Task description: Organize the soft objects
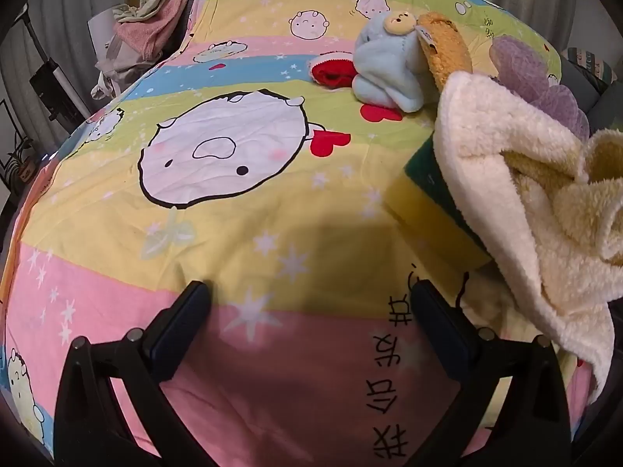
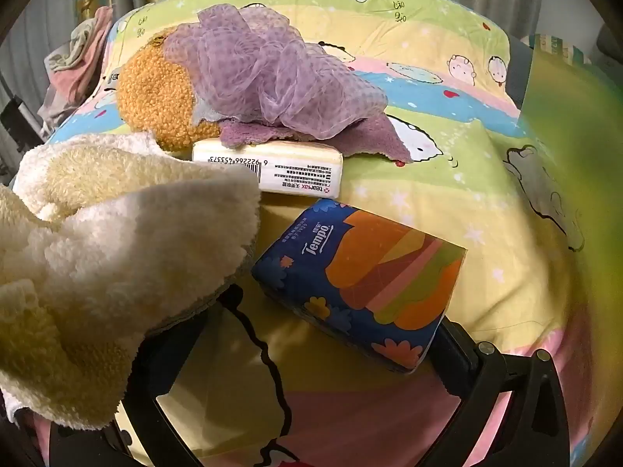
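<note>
Soft things lie on a cartoon-print bedsheet (image 1: 233, 233). My left gripper (image 1: 311, 303) is open and empty, low over bare sheet. To its right a cream fleece cloth (image 1: 518, 179) drapes over a yellow-green sponge (image 1: 424, 202). Farther back lie a light blue plush (image 1: 385, 66), a red sock (image 1: 331, 74), an orange plush (image 1: 447, 46) and a purple mesh pouf (image 1: 525, 70). My right gripper (image 2: 319, 330) is open; the cream cloth (image 2: 117, 241) covers its left finger, and a blue Tempo tissue pack (image 2: 362, 284) lies by its right finger. Behind are a white tissue pack (image 2: 272, 167), the pouf (image 2: 272, 74) and the orange plush (image 2: 155, 97).
A purple cloth (image 2: 370, 136) lies under the pouf. Clothes (image 1: 155, 27) are heaped off the bed's far left edge, by a curtain. A green blur (image 2: 564, 136) covers the right side of the right wrist view.
</note>
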A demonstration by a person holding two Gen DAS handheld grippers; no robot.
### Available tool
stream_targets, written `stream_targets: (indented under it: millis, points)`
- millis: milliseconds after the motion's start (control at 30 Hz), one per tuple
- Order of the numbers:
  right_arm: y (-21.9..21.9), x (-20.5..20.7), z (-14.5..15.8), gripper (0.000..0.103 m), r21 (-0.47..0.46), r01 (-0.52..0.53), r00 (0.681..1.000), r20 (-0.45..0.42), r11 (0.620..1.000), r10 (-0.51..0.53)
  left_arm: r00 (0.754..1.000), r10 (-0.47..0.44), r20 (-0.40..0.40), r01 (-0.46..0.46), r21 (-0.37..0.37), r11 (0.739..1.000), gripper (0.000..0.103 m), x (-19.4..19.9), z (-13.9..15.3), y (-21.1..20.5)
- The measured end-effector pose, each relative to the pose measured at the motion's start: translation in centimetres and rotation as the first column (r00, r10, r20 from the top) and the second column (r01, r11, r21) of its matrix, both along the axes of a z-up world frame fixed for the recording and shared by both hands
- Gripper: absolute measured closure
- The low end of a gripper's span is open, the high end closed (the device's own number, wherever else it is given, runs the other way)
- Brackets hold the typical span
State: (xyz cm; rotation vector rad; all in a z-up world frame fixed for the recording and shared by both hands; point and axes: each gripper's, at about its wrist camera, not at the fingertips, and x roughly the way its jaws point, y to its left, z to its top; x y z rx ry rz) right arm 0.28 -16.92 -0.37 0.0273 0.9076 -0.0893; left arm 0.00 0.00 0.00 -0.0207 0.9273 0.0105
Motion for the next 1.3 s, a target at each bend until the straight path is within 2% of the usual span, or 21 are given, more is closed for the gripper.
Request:
stream_targets:
  millis: [233,333,1300]
  points:
    - [0.0,0.0,0.0,0.000,-0.001,0.000,1.000,-0.001,1.000,0.000,1.000,-0.003,0.002,0.003,-0.018,1.000,0.001,-0.2,-0.1,0.6]
    - [0.0,-0.1,0.1,0.000,0.001,0.000,1.000,0.002,1.000,0.000,1.000,0.000,0.002,0.000,0.028,1.000,0.001,-0.3,0.0,-0.7]
    - [0.0,-0.2,0.1,0.000,0.000,0.000,1.000,0.001,1.000,0.000,1.000,0.001,0.000,-0.001,-0.001,1.000,0.001,0.0,0.0,-0.3]
